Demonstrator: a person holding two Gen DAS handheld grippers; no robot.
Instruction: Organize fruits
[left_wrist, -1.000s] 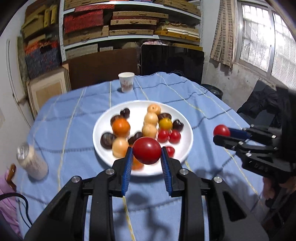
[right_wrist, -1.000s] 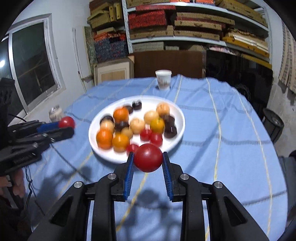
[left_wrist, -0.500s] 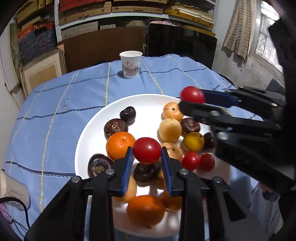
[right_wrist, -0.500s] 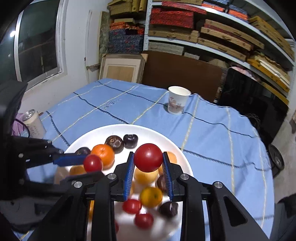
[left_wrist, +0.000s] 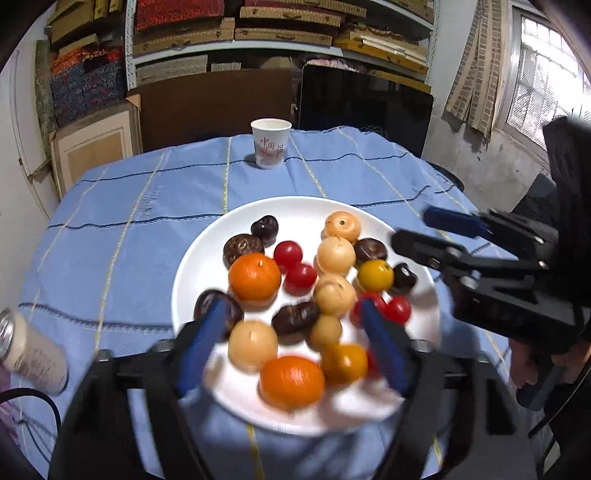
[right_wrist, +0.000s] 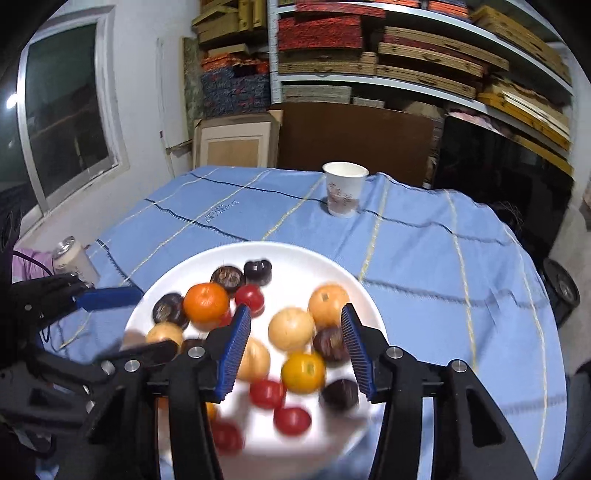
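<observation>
Now both grippers opening, empty, over plate (left_wrist: 207, 251), tomatoes (left_wrist: 288, 253) seemingly below.

light: even, indoor, window (left_wrist: 546, 74) glowing | blur: smearing pads (left_wrist: 199, 343), near fruit (right_wrist: 291, 419) | edges: bending, vignetting dark

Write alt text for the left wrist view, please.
The left gripper, jaws opening and empty, hangs over a white plate of mixed fruits on a blue cloth. The right gripper reaches in from the right; a cup stands behind.
</observation>
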